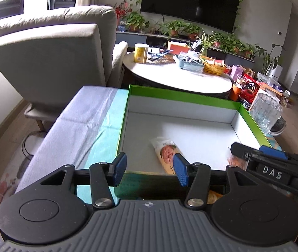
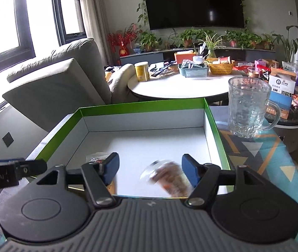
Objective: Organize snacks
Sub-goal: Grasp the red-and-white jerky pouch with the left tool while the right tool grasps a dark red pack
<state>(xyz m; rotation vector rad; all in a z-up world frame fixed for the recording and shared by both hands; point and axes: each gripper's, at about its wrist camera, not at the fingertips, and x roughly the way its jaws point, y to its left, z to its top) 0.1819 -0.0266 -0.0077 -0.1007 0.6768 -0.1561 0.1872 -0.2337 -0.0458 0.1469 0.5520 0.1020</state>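
Note:
A shallow green-rimmed box (image 1: 182, 97) with a white inside stands on the cloth-covered table; it also shows in the right wrist view (image 2: 140, 106). A long snack packet (image 1: 165, 152) lies in its near part. My left gripper (image 1: 150, 169) is open and empty above the box's near edge. My right gripper (image 2: 150, 171) is open, and a blurred snack packet (image 2: 168, 178) is between and just below its fingers, over the box floor. A second packet (image 2: 96, 157) lies by the left finger. The right gripper (image 1: 260, 155) reaches in from the right in the left wrist view.
A clear glass mug (image 2: 248, 109) stands on the patterned cloth right of the box. Beyond are a round white table (image 2: 180, 84) with baskets and a yellow tin (image 2: 142, 71), and a grey armchair (image 2: 65, 82) at the left.

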